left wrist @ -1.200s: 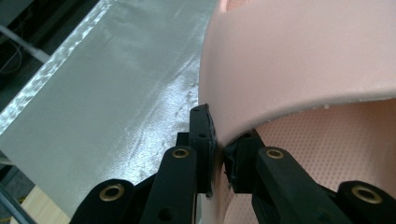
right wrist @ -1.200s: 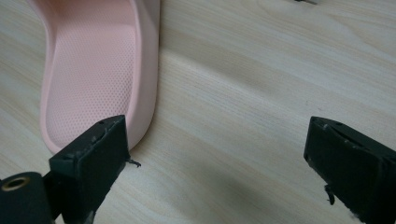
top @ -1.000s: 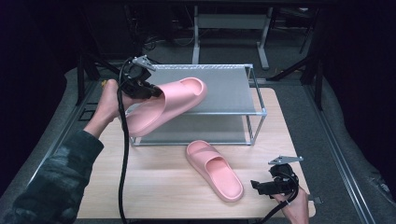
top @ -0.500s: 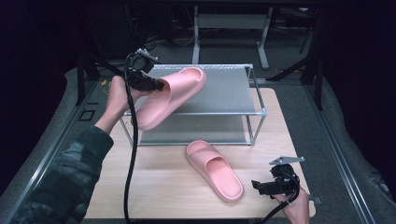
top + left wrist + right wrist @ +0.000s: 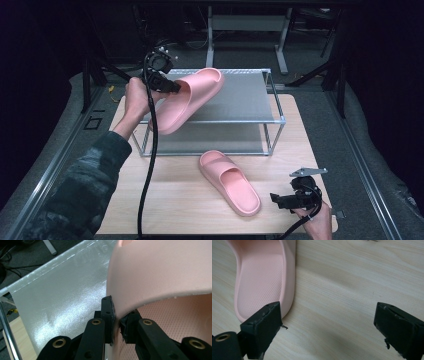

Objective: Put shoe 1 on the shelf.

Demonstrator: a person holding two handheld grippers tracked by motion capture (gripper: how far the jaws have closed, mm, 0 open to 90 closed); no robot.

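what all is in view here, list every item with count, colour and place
pink foam slide sandal held in the air: 1, pink, tilted over the rack's top shelf, strap edge clamped by the left hand-held gripper
pink foam slide sandal on the table: 1, pink, lying flat in front of the rack
two-tier metal shoe rack with grey fabric shelves: 1, silver and grey, at the back of the table
light wooden table top: 1, pale wood, under everything
left hand-held gripper: 1, black, shut on the raised sandal
right hand-held gripper: 1, black, open, low beside the lying sandal's near end
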